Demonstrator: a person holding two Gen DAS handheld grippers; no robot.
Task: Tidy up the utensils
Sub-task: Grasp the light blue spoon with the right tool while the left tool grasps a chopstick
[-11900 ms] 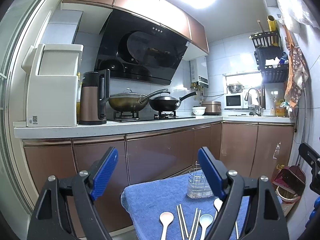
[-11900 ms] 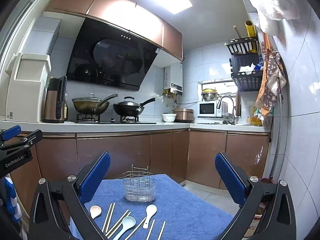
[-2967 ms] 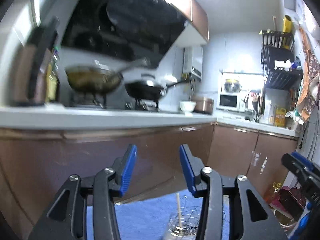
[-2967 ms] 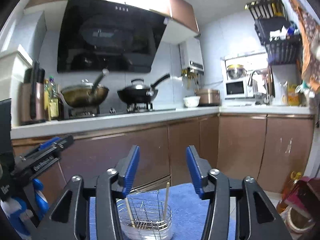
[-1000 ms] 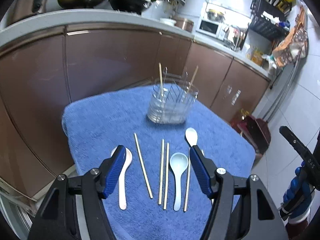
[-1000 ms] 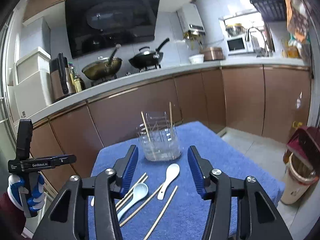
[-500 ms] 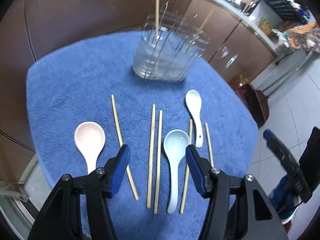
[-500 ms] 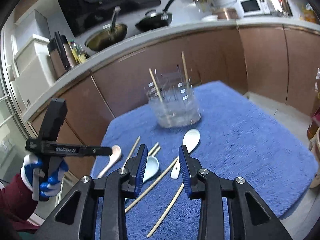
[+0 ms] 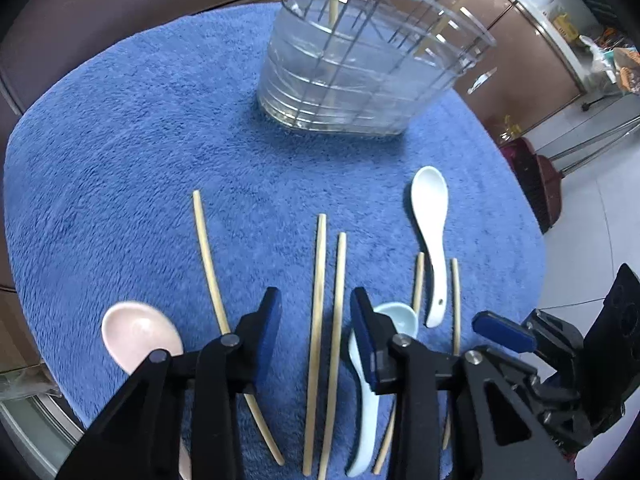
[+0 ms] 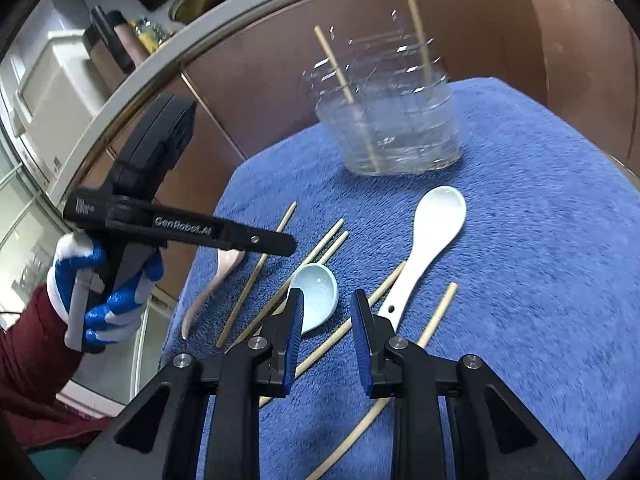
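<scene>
A clear utensil holder (image 9: pixel 360 68) with a wire rack stands at the far side of the blue towel (image 9: pixel 140 140) and holds two chopsticks. It also shows in the right wrist view (image 10: pixel 396 120). Several loose chopsticks, a white spoon (image 9: pixel 434 232), a light blue spoon (image 10: pixel 316 296) and a pink spoon (image 9: pixel 136 336) lie on the towel. My left gripper (image 9: pixel 316 312) is open and empty, its fingers either side of a pair of chopsticks (image 9: pixel 328 320). My right gripper (image 10: pixel 326 312) is open and empty, low over a chopstick (image 10: pixel 360 320) beside the light blue spoon.
Brown cabinet fronts (image 10: pixel 280 72) and a white counter edge run behind the table. The towel's near edge (image 9: pixel 60 400) drops off at the lower left. A red dustpan (image 9: pixel 536 176) stands on the tiled floor to the right.
Both grippers have come down closer to the towel and tilted toward the loose chopsticks. Their jaws have narrowed. Two chopsticks went into the holder earlier.
</scene>
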